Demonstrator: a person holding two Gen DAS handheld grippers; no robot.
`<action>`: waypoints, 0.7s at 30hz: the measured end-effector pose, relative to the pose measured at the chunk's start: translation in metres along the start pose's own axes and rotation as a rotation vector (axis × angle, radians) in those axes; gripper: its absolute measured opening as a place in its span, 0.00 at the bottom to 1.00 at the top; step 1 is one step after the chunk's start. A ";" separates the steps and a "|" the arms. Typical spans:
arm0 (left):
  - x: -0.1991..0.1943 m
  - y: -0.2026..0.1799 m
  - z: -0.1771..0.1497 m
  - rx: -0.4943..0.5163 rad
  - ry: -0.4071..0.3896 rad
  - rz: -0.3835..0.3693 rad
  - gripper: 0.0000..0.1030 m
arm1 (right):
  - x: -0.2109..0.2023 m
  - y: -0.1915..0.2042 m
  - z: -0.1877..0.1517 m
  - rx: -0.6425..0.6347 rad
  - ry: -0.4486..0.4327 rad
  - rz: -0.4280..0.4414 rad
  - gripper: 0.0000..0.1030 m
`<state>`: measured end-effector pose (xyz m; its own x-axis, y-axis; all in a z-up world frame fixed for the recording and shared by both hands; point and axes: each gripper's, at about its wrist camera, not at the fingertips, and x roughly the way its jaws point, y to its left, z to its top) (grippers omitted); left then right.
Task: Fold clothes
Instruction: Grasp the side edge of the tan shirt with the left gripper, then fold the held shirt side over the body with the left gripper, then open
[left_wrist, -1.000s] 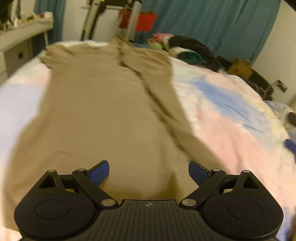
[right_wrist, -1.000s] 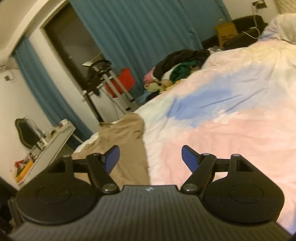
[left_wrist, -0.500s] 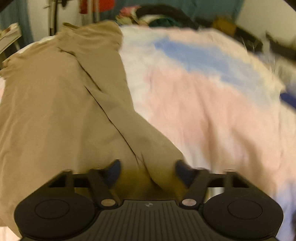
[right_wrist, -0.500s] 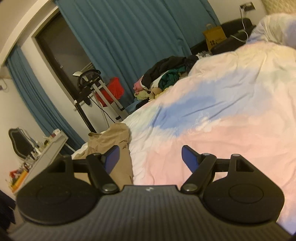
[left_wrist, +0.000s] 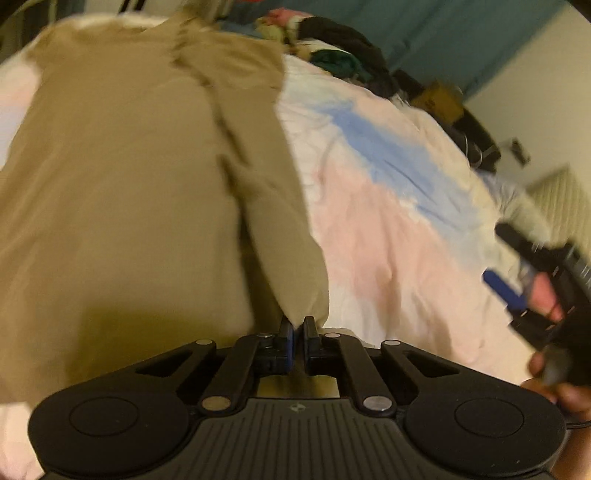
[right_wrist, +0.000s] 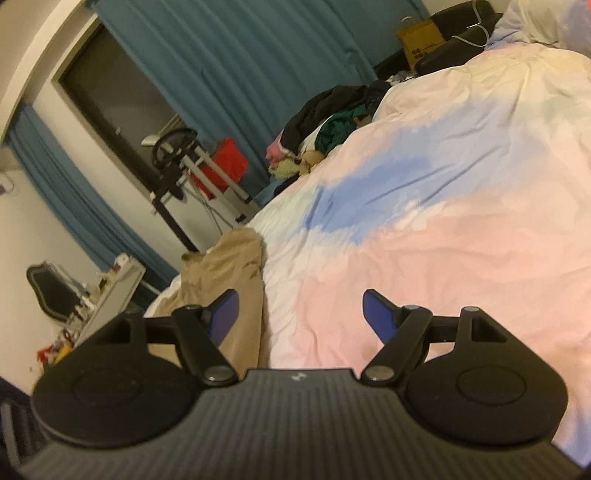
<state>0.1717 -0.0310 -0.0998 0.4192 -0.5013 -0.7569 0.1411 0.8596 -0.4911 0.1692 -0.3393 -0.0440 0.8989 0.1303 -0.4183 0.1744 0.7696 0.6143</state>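
A tan garment (left_wrist: 122, 192) is spread lengthwise on the bed (left_wrist: 388, 229), one long side already turned in along a crease. Its near edge is pinched between the pressed-together fingers of the left gripper (left_wrist: 298, 328). The right gripper (right_wrist: 301, 314) is held spread and empty above the duvet. Crosswise folds are judged outstanding.

A tan garment (left_wrist: 122, 192), plain and soft-looking, lies spread lengthwise on the bed's pastel pink, blue and white duvet (left_wrist: 388, 206). Its right-hand strip is folded inward over the main body, leaving a long crease down the middle and a few rumples near the far end. The near corner of that folded strip is pinched between the fingers of the left gripper (left_wrist: 295, 332). From the right wrist view, only the garment's far edge shows (right_wrist: 236, 258), lying flat at the bed's left side.
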 end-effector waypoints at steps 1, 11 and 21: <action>-0.003 0.012 0.001 -0.015 0.006 -0.003 0.04 | 0.003 0.003 -0.002 -0.010 0.013 0.001 0.74; -0.006 0.093 0.004 -0.123 0.036 0.023 0.33 | 0.031 0.042 -0.030 -0.153 0.152 0.016 0.74; -0.012 0.020 -0.012 0.061 -0.036 0.093 0.78 | 0.047 0.048 -0.034 -0.152 0.170 -0.024 0.74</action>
<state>0.1591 -0.0091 -0.1055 0.4645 -0.4165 -0.7815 0.1542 0.9071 -0.3918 0.2066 -0.2752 -0.0568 0.8121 0.2041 -0.5466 0.1210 0.8576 0.4999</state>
